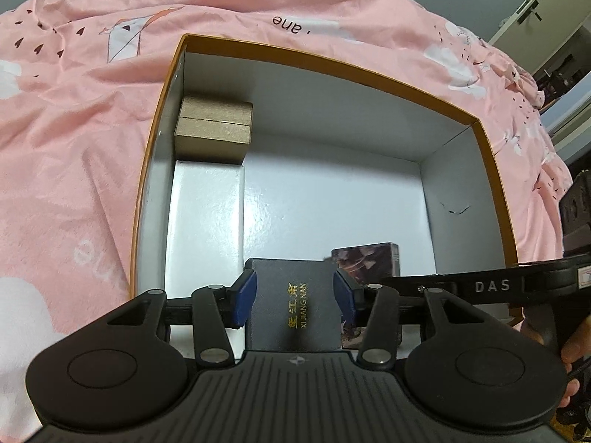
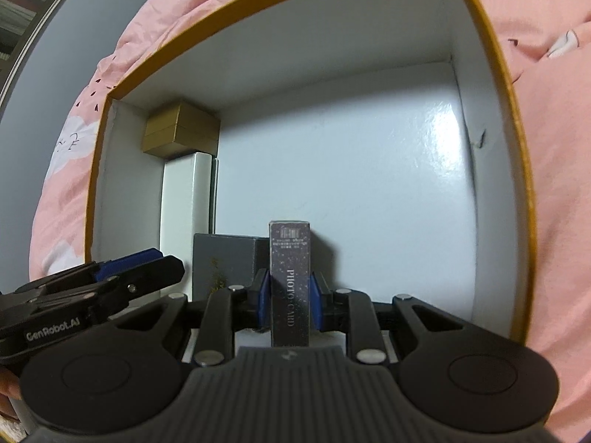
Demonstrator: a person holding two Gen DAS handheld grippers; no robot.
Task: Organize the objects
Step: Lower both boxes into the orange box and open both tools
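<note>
A large orange-rimmed box [image 1: 354, 68] with a white inside lies open on a pink bed. My left gripper [image 1: 294, 297] is shut on a dark grey box with gold "XI JIANG NAN" lettering [image 1: 295, 306], held at the near wall inside the big box. My right gripper [image 2: 289, 302] is shut on a narrow purple "PHOTO CARD" box [image 2: 290, 284], held just right of the grey box [image 2: 221, 262]. The card box also shows in the left wrist view [image 1: 369, 262]. A tan cardboard box [image 1: 214, 129] and a white box [image 1: 205, 214] stand along the left wall.
The pink printed bedsheet [image 1: 74, 129] surrounds the big box. The box's white floor [image 1: 332, 199] is bare in the middle and right. A cupboard door [image 1: 535, 3] stands beyond the bed at the far right. The left gripper's body [image 2: 92, 288] shows in the right wrist view.
</note>
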